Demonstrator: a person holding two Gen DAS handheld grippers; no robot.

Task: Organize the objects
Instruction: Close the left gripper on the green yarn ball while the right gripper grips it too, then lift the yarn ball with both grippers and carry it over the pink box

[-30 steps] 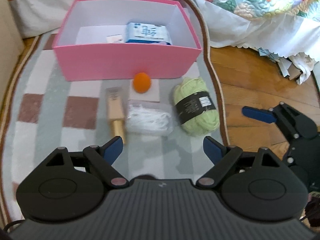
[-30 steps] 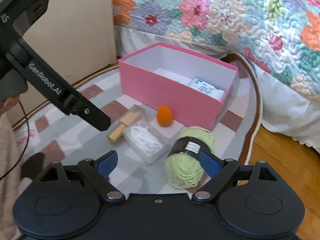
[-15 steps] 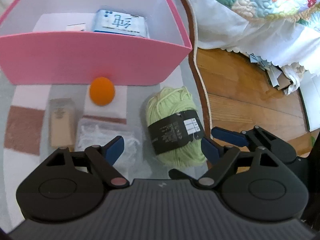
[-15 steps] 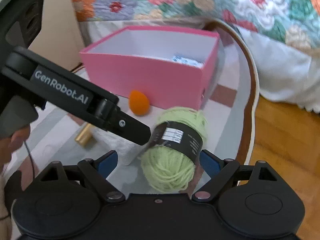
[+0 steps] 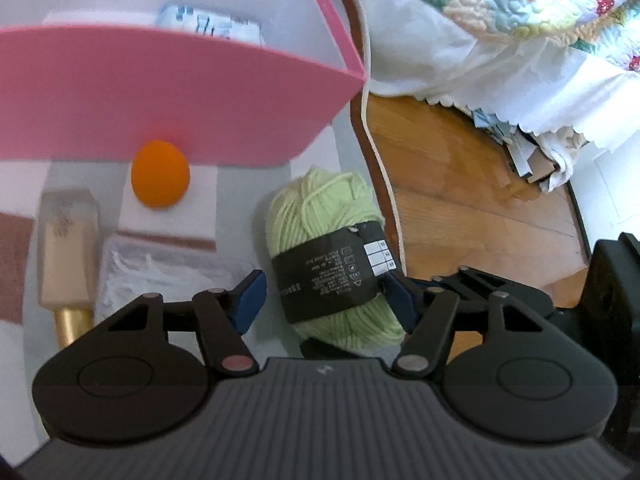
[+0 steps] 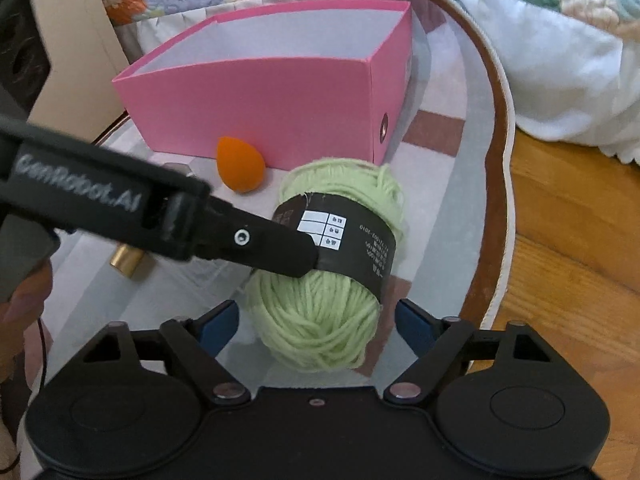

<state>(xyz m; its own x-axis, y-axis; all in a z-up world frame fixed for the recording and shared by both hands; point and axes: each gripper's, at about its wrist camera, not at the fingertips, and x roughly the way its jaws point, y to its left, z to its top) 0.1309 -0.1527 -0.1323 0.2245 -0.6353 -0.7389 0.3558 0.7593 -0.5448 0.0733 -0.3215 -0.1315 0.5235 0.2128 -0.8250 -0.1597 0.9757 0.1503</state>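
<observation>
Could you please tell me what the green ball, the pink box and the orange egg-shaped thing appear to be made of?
The green ball looks like soft wool or acrylic yarn: wound strands show, with a matte black paper band around it. The pink box seems to be smooth matte cardboard, with thin straight walls, white inside. The orange egg-shaped thing looks like matte foam, probably a makeup sponge; its surface shows no shine.

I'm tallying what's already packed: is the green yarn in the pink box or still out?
Out. The green yarn lies on the rug in front of the pink box, beside the orange sponge.
</observation>
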